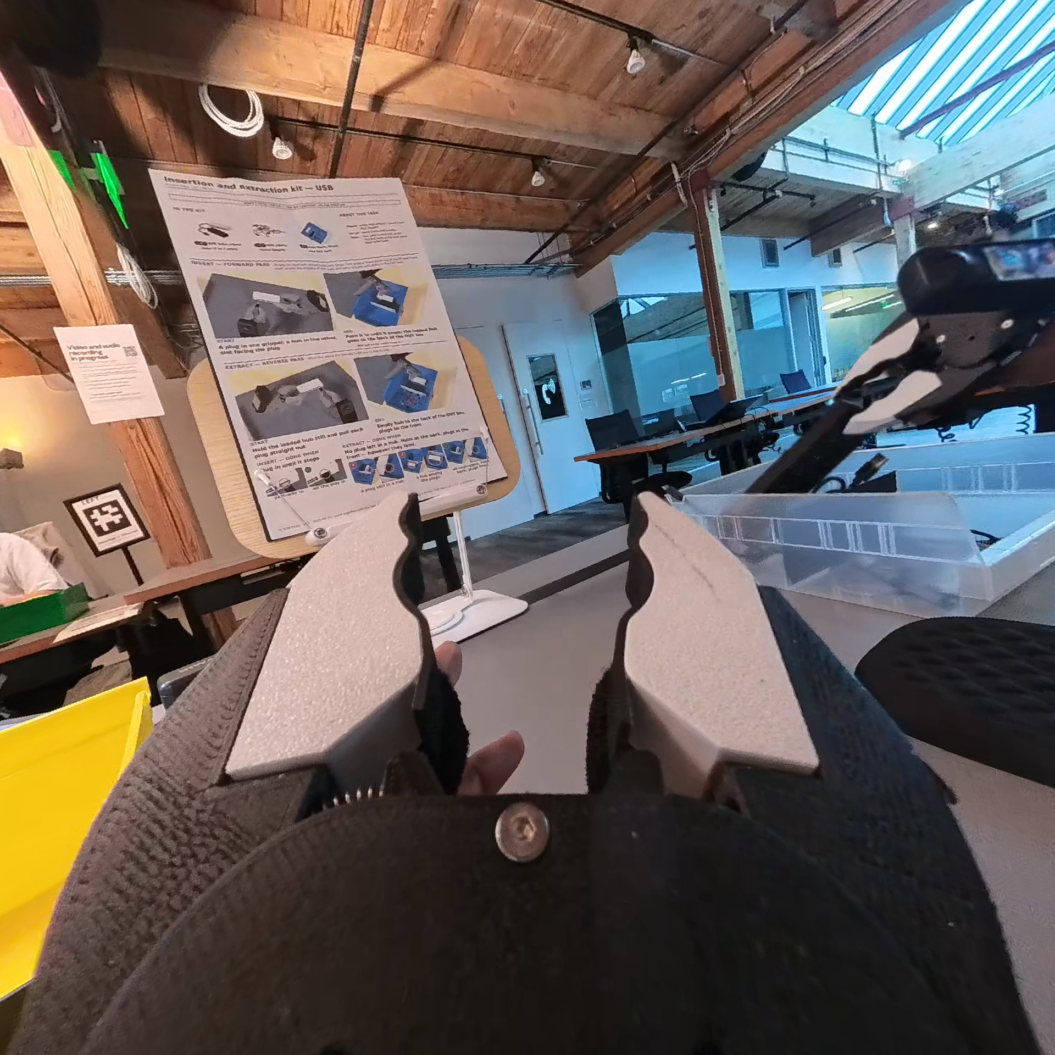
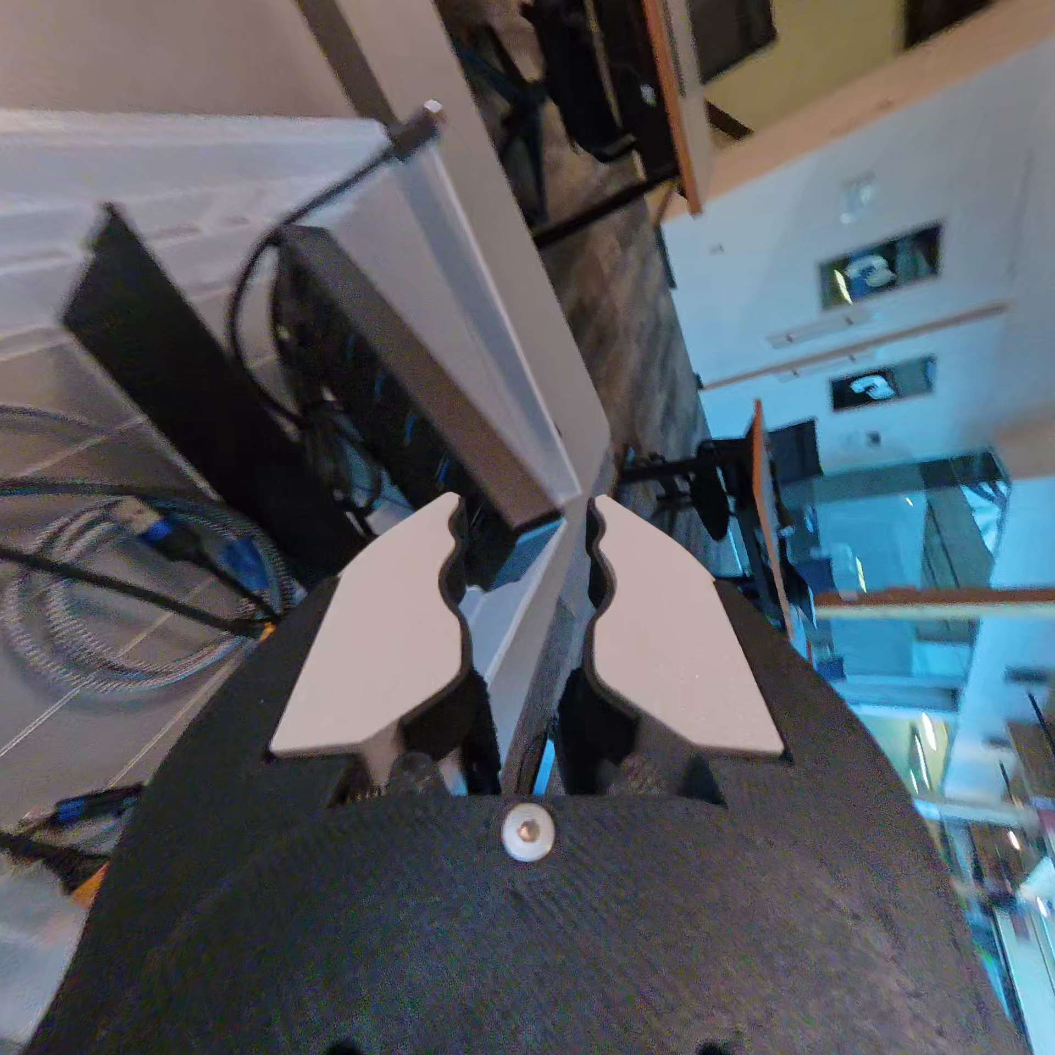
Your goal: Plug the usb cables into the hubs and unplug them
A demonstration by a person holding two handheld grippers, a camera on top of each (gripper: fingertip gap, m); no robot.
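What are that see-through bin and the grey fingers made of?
The bin looks like clear, slightly frosted plastic: its ribbed walls show through it. The left hand-held gripper's fingers look like matte grey plastic with a grainy, possibly 3D-printed surface and dark inner pads.

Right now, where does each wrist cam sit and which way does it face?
Left wrist view: on the left gripper, open, looking up at the instruction sheet; a person's fingertips show below.
Right wrist view: on the right gripper, open, rolled sideways, looking into the clear bin at black hubs.
Shared: clear bin and right gripper.
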